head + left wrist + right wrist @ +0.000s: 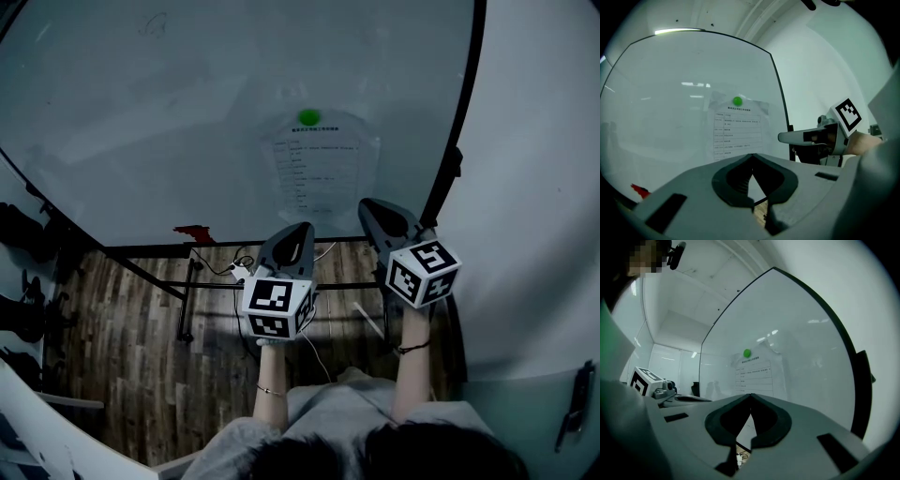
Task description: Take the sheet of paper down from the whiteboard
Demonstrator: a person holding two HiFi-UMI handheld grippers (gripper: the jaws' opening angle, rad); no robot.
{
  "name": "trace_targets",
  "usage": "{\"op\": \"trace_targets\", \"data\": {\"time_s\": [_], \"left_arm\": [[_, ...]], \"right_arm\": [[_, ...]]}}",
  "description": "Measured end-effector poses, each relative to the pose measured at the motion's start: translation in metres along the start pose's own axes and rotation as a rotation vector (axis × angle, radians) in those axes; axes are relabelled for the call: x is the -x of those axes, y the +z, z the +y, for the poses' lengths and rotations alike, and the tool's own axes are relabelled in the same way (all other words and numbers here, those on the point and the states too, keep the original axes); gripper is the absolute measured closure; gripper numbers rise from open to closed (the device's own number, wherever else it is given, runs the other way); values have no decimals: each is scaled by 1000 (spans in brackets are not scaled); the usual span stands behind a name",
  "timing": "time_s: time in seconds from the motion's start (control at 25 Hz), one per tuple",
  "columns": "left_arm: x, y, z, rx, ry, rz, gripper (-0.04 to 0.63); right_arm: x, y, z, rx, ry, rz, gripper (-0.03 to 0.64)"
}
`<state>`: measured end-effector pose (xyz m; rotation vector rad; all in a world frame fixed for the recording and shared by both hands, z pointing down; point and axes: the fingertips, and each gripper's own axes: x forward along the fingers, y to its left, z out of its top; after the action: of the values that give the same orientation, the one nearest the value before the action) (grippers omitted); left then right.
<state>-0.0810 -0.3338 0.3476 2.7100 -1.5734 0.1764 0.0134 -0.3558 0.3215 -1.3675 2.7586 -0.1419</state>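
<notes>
The sheet of paper (319,173), pinned upright under a green magnet (308,117), is faced from just below by the left hand-held gripper (302,228) and right hand-held gripper (371,205), both closed and empty.

The head view looks from above the person, forward and steeply down, and takes in the whiteboard (187,112), the floor (131,328) and both grippers from behind. The left gripper (292,234) view faces the whiteboard almost squarely along its own jaws, with the right gripper (783,137) at its right. The right gripper view looks along the whiteboard at a slant from the right. All three share the paper (754,376) and magnet (747,353).
</notes>
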Motion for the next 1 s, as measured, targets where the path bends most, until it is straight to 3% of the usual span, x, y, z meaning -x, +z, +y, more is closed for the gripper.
{"op": "trace_targets", "data": {"time_s": [0.16, 0.32, 0.48, 1.0], "left_arm": [[-8, 18, 0, -2, 6, -61, 589], [-15, 23, 5, -11, 67, -63, 589], [-17, 29, 5, 19, 77, -93, 589], [-37, 67, 26, -65, 64, -112, 589]], "right_arm": [[-6, 5, -7, 15, 27, 1, 615], [-7, 9, -10, 31, 54, -4, 616], [-6, 11, -16, 41, 61, -2, 615], [-10, 11, -47, 2, -63, 25, 615]]}}
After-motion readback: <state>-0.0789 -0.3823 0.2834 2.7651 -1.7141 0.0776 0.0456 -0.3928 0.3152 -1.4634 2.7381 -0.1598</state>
